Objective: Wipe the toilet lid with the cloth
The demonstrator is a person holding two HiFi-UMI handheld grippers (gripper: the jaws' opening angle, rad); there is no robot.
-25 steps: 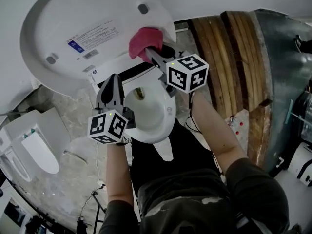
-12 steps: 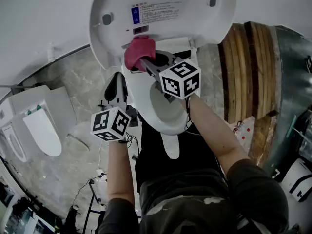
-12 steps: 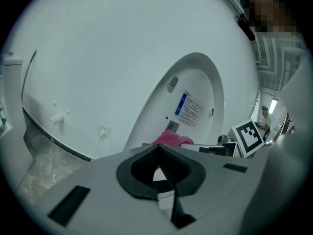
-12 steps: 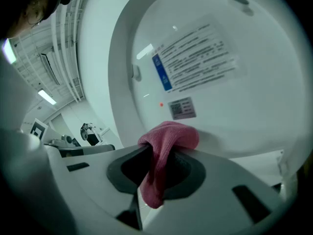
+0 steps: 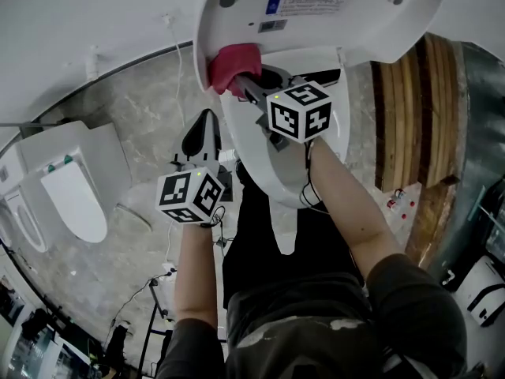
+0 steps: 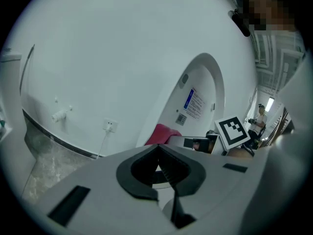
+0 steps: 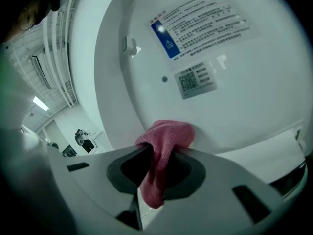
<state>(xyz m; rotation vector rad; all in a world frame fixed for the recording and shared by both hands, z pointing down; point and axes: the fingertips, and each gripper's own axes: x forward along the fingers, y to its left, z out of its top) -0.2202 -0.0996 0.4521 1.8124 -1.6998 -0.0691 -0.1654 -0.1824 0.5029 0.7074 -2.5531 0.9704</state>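
The white toilet lid [image 5: 331, 22] stands raised, its inner face with a blue-and-white label [image 7: 200, 21] towards me. My right gripper [image 5: 241, 81] is shut on a pink cloth [image 5: 231, 65], which presses against the lid's lower left part near the hinge. In the right gripper view the pink cloth [image 7: 164, 153] hangs bunched between the jaws, touching the lid [image 7: 234, 82]. My left gripper [image 5: 205, 125] is shut and holds nothing, left of the toilet bowl [image 5: 276, 172] and apart from the lid. From the left gripper view the cloth [image 6: 164, 133] shows beside the lid [image 6: 200, 97].
A second white toilet seat unit [image 5: 67, 192] lies on the marble floor at the left. A white wall [image 5: 95, 22] with a socket [image 6: 110, 126] and a pipe stub [image 6: 59, 115] runs behind. Wooden planks [image 5: 410, 117] stand at the right. Cables trail on the floor [image 5: 166, 279].
The cloth and right gripper have slid from the lid's right side to its lower left part near the hinge. The left gripper shifted along beside the bowl, still shut and empty.
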